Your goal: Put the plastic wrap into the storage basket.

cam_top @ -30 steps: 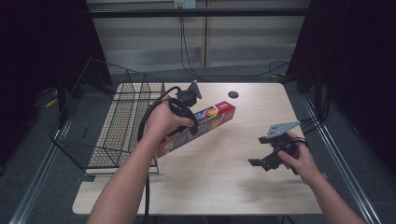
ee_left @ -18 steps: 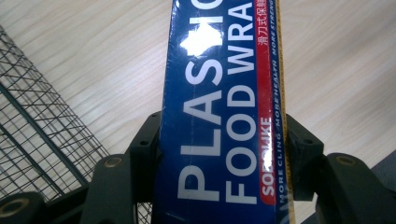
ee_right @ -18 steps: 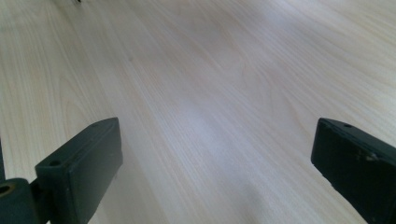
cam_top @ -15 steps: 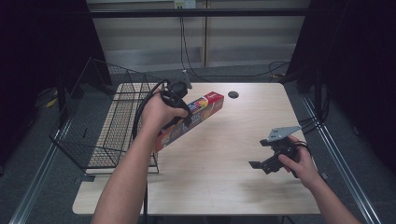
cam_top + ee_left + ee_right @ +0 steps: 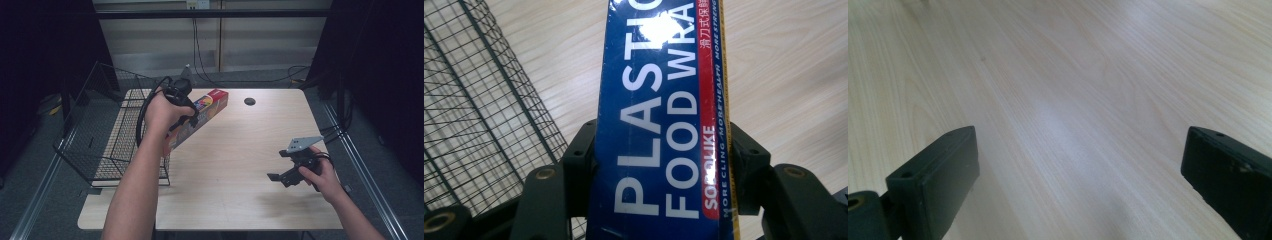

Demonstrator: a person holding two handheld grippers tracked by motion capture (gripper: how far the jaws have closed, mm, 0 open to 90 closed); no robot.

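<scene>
Done: my left gripper point(image 5: 192, 116) had clamped the plastic wrap box point(image 5: 664, 125), lifted beside the wire basket point(image 5: 95, 135).
Left: placing it in the basket.
Right gripper point(image 5: 1073, 185): wide open, empty.

Both my forearms bare, no sleeves in sight. Left gripper point(image 5: 192, 116): black body, black cable looping off it. Right gripper point(image 5: 280, 176): black, grey three-cornered plate on top; its blocky black jaws show small holes, possibly screw holes.
</scene>
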